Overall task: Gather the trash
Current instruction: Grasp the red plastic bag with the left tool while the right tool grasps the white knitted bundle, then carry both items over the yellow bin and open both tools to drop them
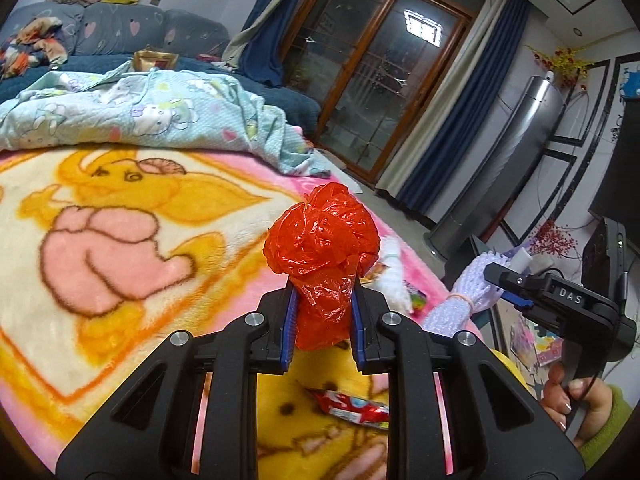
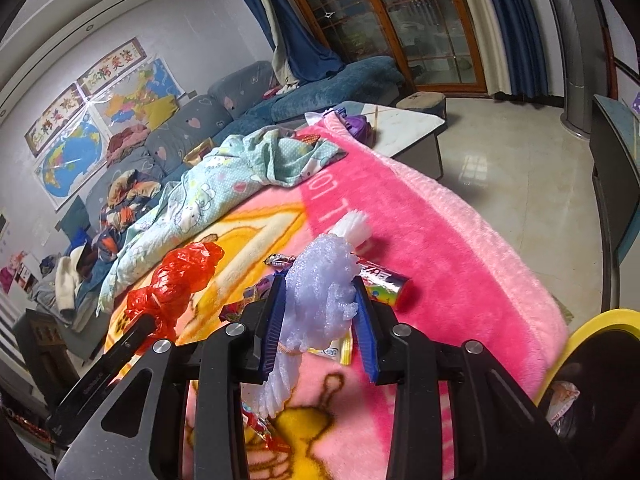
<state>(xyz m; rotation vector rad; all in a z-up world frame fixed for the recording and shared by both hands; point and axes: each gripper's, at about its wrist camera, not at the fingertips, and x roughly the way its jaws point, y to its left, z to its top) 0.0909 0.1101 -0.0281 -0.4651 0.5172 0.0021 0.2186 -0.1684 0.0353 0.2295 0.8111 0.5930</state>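
Left gripper fingers: narrow, blue pads clamped on the lower neck of a crumpled red plastic bag, bulk of the bag standing above the fingertips, clear of the cartoon-print blanket below. Same bag visible from the right wrist view, held up at the left, above the blanket.

Right gripper fingers: partly closed, pads pressed against both sides of a wad of pale lilac foam netting; tail of the netting hanging down between the jaws, a thin band around it. Seen from the left wrist view at the right edge, right gripper gripping the netting, a hand in a green sleeve on its handle.

Remaining trash on the blanket: red snack wrapper directly under the left gripper; white foam sleeve beyond the right fingertips; colourful candy tube just right of the netting; small dark candy wrapper between bag and netting; yellow-edged sachet beneath the right jaws.

Yellow-rimmed bin at the lower right, beside the blanket edge, some wrappers inside. Light blue print quilt bunched at the far side of the blanket.
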